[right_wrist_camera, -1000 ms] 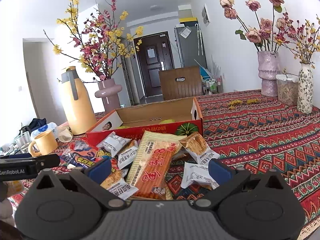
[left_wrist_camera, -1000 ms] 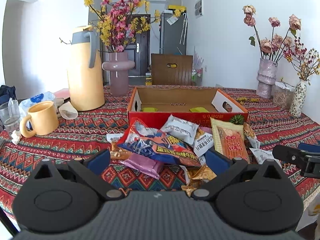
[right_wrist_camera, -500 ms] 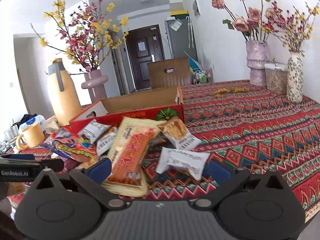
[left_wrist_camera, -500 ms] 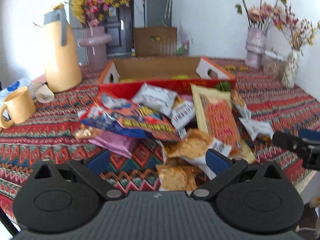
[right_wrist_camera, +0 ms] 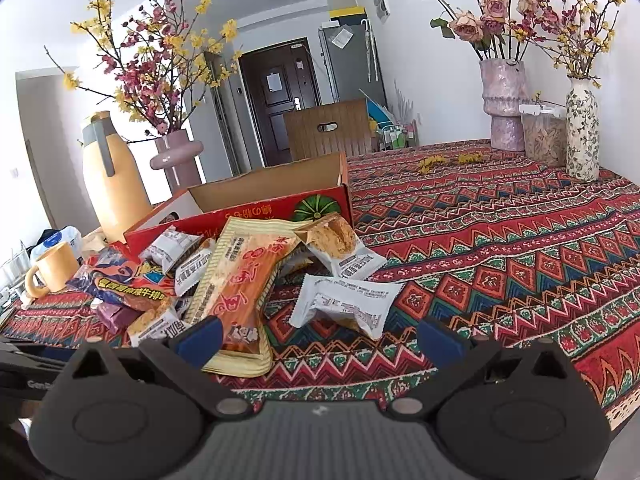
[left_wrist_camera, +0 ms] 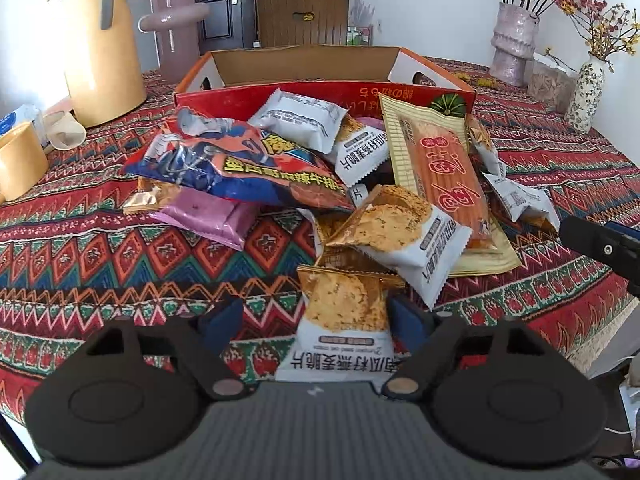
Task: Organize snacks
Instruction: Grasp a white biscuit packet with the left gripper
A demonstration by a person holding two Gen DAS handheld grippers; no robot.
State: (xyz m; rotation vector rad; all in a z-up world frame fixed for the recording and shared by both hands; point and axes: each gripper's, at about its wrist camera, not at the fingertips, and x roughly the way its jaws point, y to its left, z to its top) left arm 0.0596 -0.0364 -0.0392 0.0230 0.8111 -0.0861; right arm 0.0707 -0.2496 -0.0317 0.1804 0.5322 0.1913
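Snacks heaped on the patterned surface [left_wrist_camera: 100,248] just in front of the red cardboard box [left_wrist_camera: 320,96], none visibly inside it from either view. Left claw [left_wrist_camera: 314,320] spread wide, straddling the nearest oat-crisp packet [left_wrist_camera: 340,320], whose lower edge lies between the blue fingers [left_wrist_camera: 408,320]; right finger seems to touch the packet's side, left finger well apart from it. Not yet pinched. Right claw [right_wrist_camera: 320,332] likewise spread, hovering over bare cloth, with a white packet [right_wrist_camera: 344,304] just ahead and the long orange packet [right_wrist_camera: 248,280] beside its left finger.

Risks, judged from this layout:

- Off-centre closing on the oat-crisp packet: likely to shove it sideways across the cloth rather than trap it.
- Puffed, slippery wrapper: liable to squirt out of the grip, or to crush the brittle contents if squeezed hard.
- Second oat-crisp packet [left_wrist_camera: 404,236] leaning over the top of the nearest one: lifting could drag it along and tumble the pile.
- Pile sitting near the surface's front edge: a nudged packet could slide off to the floor.
- Both claws working close together: chance of bumping each other near the orange packet.
- Yellow mug [left_wrist_camera: 20,160] and tall flask [left_wrist_camera: 100,48] off to the left, well apart, little threat.
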